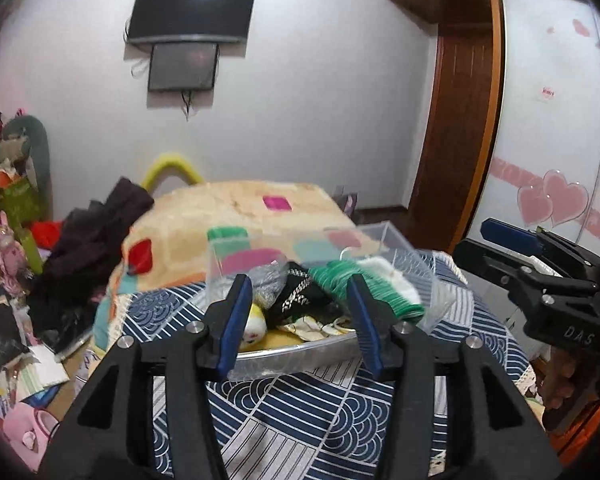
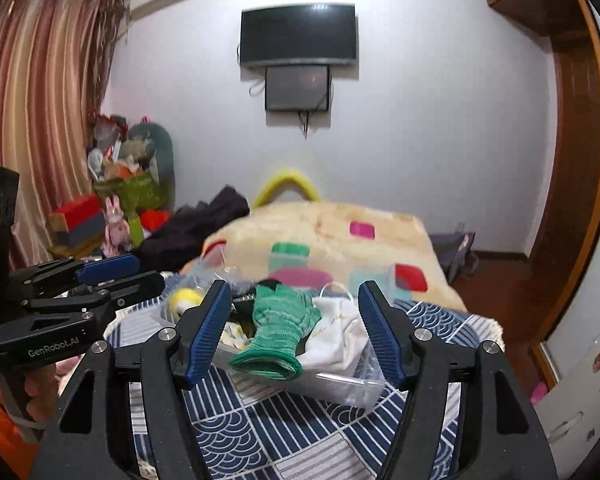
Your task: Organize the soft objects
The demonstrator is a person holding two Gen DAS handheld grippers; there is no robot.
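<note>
Left gripper (image 1: 298,312) sits bottom center of the left wrist view, jaws spread wide, nothing between them, aimed at the clear box (image 1: 428,268) just ahead. Right gripper (image 2: 296,328) is the same in its own view: spread, empty, pointed at the box from the other side. Each shows in the other's frame edge, so they flank the box, likely lining up for a grab or sort.

The box rests on the blue patterned sheet (image 1: 320,412) at frame center, open top, stuffed with soft items. A green knit glove (image 2: 278,332) drapes over the near rim, cuff hanging out, probably the easiest first pick. White cloth (image 2: 332,332) lies just right of it, touching. Dark patterned fabric (image 1: 296,300) and a yellow plush (image 1: 254,326) sit toward the left of the box, partly buried.

Behind the box, upper middle, a beige blanket (image 1: 236,208) with colored patches. Dark clothes (image 1: 88,248) piled at left.

Judgement: sorting barely begun; the pile is loose and will snag together when pulled.
</note>
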